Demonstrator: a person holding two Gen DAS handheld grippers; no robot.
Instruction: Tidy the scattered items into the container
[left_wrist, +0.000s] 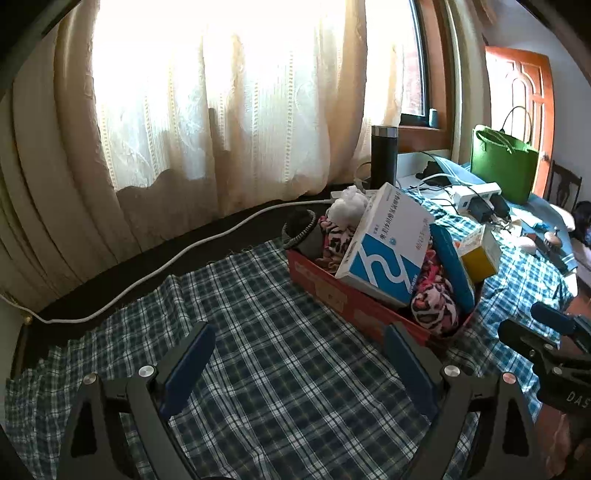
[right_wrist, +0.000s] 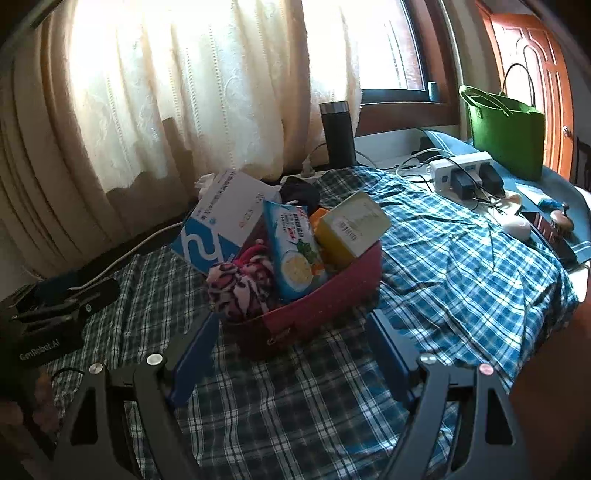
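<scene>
Left wrist: I'm hovering my left tongs (left_wrist: 301, 365) wide open and empty over the plaid table (left_wrist: 258, 314); the red box (left_wrist: 354, 306) is sitting ahead, overfilled with light cartons and soft cloth.

Right wrist: I'm holding my right tongs (right_wrist: 291, 354) open and empty before its stiff near wall, probably the surest hold.

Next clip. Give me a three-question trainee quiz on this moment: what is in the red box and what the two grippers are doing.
1. True or false: the left gripper holds the blue-and-white cardboard carton.
2. Which item lies in the red cardboard box? A) the tall black flask B) the pink leopard-print cloth C) the green felt tote bag
3. Fill in: the jaws of the right gripper stand ____.

Key: 1 false, its jaws are open over the plaid cloth with nothing between them; 2 B; 3 open.
</scene>
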